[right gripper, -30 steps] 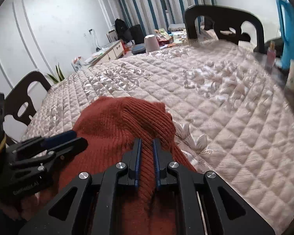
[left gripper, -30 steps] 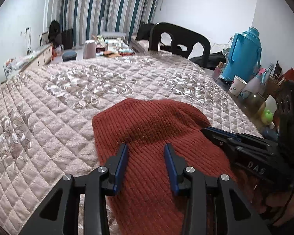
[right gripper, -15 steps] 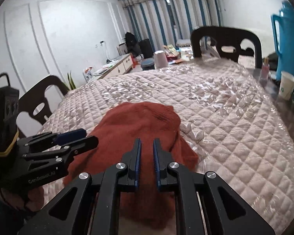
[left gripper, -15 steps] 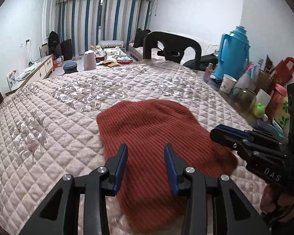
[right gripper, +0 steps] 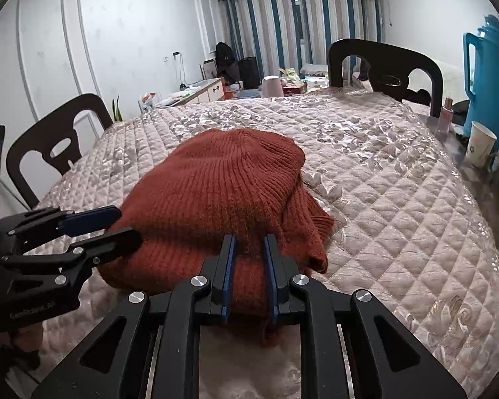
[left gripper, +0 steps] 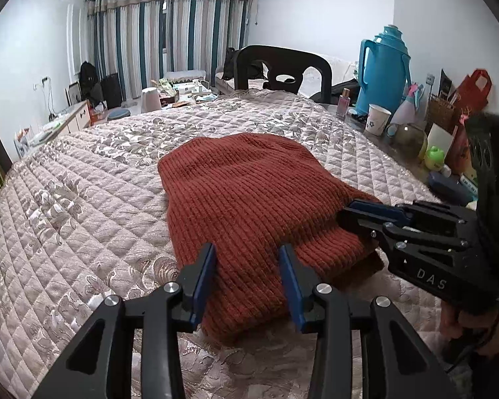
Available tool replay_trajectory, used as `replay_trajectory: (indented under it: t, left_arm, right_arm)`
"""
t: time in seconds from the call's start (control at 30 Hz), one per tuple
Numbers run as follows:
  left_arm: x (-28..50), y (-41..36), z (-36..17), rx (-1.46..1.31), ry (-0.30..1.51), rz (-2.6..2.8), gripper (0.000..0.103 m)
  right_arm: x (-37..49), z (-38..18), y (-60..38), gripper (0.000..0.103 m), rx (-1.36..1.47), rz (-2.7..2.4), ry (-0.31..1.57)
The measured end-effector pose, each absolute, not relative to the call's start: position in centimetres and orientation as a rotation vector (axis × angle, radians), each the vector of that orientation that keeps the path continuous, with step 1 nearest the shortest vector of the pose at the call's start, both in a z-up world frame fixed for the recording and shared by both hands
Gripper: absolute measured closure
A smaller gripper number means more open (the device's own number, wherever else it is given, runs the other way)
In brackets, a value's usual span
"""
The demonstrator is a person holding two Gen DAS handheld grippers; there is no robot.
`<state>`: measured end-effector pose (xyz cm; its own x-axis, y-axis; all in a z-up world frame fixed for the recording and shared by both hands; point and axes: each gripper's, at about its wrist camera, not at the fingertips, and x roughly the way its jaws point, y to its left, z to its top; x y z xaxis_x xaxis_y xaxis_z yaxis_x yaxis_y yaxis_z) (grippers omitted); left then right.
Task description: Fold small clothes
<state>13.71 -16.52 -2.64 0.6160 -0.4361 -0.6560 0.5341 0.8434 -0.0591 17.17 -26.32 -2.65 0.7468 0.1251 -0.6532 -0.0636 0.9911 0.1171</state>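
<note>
A rust-red ribbed knit garment (left gripper: 249, 199) lies folded on the quilted table cover (left gripper: 83, 206); it also shows in the right wrist view (right gripper: 223, 186). My left gripper (left gripper: 249, 259) is open, its fingers over the garment's near edge. It shows from the side in the right wrist view (right gripper: 116, 226). My right gripper (right gripper: 248, 246) stands with a narrow gap, the garment's near edge lying between its fingers. It also shows at the right of the left wrist view (left gripper: 359, 212).
A blue thermos (left gripper: 382, 69), paper cup (left gripper: 377, 119), bottles and bags crowd the table's right edge. Dark chairs stand at the far side (left gripper: 282, 69) and at the left (right gripper: 53, 139). The quilted cover (right gripper: 399, 199) stretches wide around the garment.
Both grippers have drawn back toward me and risen. The right gripper's jaws have parted slightly. The garment now lies flatter and farther ahead.
</note>
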Motion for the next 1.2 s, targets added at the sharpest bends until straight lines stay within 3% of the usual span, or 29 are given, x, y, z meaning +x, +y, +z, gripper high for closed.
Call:
replay_trajectory:
  t: [0.6, 0.97, 1.1, 1.2]
  left_arm:
    - [12.8, -14.5, -3.4, 0.099, 0.758, -0.521, 0.054]
    - [12.4, -12.6, -1.8, 0.063, 0.744, -0.519, 0.054]
    - [12.8, -12.1, -1.2, 0.044, 0.738, -0.514, 0.054]
    - [13.2, -11.9, -1.0, 0.042, 0.735, -0.505, 0.054]
  right_arm:
    - [15.1, -3.4, -26.6, 0.087, 0.124, 0.097, 0.763]
    - [13.5, -0.8, -27.5, 0.085, 0.182, 0.079, 0.708]
    - [13.5, 0.2, -27.9, 0.074, 0.213, 0.091, 0.683]
    - [13.8, 0.6, -28.2, 0.048, 0.230, 0.090, 0.672]
